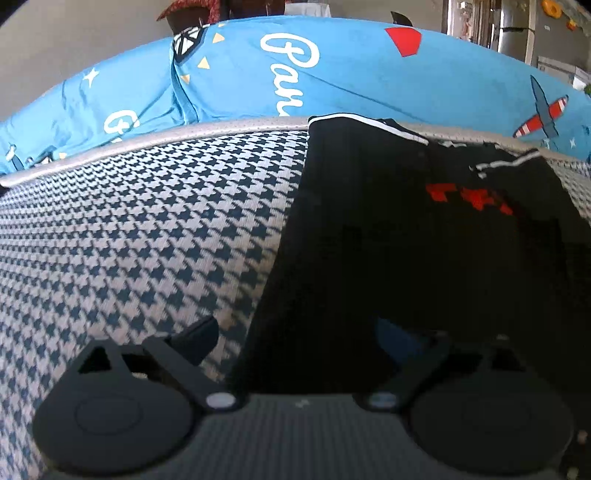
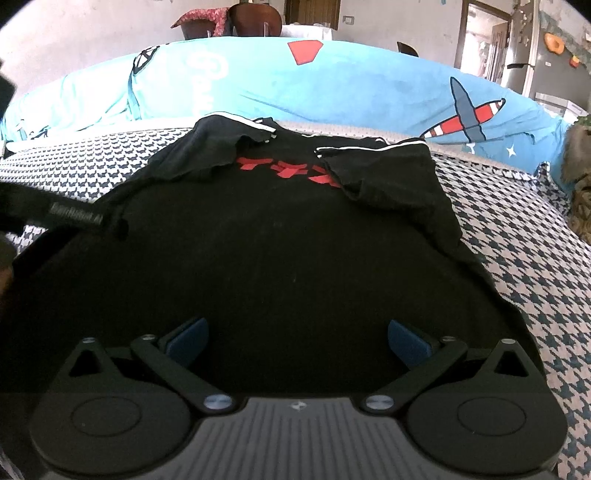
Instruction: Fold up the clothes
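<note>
A home, by the look of it. A bed with a houndstooth-patterned cover [image 2: 517,236] carries a bright blue aeroplane-print quilt [image 2: 369,85] along its far edge. Beyond stand a steel fridge with magnets [image 2: 546,59] and a doorway [image 2: 480,40].

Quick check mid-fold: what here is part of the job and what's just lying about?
Job: black T-shirt, sleeves folded in; left tool; right tool, both open.
Lying about: blue printed cover; houndstooth sheet; brown pot.
</note>
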A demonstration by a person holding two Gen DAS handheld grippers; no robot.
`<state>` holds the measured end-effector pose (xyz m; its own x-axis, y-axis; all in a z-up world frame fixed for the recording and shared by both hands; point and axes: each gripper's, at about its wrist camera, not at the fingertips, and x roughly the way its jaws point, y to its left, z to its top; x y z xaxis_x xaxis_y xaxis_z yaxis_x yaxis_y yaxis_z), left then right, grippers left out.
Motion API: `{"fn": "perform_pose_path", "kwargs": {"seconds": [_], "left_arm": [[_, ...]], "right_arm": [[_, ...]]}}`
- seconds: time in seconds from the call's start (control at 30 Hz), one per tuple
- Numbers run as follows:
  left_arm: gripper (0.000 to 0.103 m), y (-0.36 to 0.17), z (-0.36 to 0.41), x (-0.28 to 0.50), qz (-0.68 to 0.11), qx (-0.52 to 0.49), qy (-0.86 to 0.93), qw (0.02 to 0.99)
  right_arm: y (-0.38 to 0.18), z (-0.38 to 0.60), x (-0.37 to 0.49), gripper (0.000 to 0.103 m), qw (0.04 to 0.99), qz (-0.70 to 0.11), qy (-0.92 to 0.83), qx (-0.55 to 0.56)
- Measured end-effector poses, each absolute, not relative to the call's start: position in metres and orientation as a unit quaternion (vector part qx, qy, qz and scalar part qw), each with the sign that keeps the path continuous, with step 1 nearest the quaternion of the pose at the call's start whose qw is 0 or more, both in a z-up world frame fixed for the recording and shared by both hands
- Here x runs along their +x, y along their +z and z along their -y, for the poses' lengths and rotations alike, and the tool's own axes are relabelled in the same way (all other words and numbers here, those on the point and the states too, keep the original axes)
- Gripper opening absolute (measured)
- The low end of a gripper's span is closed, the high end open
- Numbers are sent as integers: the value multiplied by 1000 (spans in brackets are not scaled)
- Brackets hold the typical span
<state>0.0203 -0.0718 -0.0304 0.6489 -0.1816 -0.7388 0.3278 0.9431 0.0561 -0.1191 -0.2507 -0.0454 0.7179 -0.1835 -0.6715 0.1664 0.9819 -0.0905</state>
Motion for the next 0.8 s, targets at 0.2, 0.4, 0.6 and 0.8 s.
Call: {"fn": "perform_pose_path", "kwargs": {"seconds": [0.2,0.4,0.6,0.8], "left_arm": [[103,-34,62,-2,-389,87,-136,907],[103,-40,53,-13,-383,70,-134,911],[103,-41,53,-20,-374,72,-129,916],[103,-41,51,-27,-370,69,-123,918]], "right_arm": [[-48,249,-121,103,933,-347,-96,-16],[-51,248,-124,103,937,-334,-98,-21],[-52,247,-126,103,940,-325,-98,-22],[-53,247,-127,103,942,-321,-98,-21]]}}
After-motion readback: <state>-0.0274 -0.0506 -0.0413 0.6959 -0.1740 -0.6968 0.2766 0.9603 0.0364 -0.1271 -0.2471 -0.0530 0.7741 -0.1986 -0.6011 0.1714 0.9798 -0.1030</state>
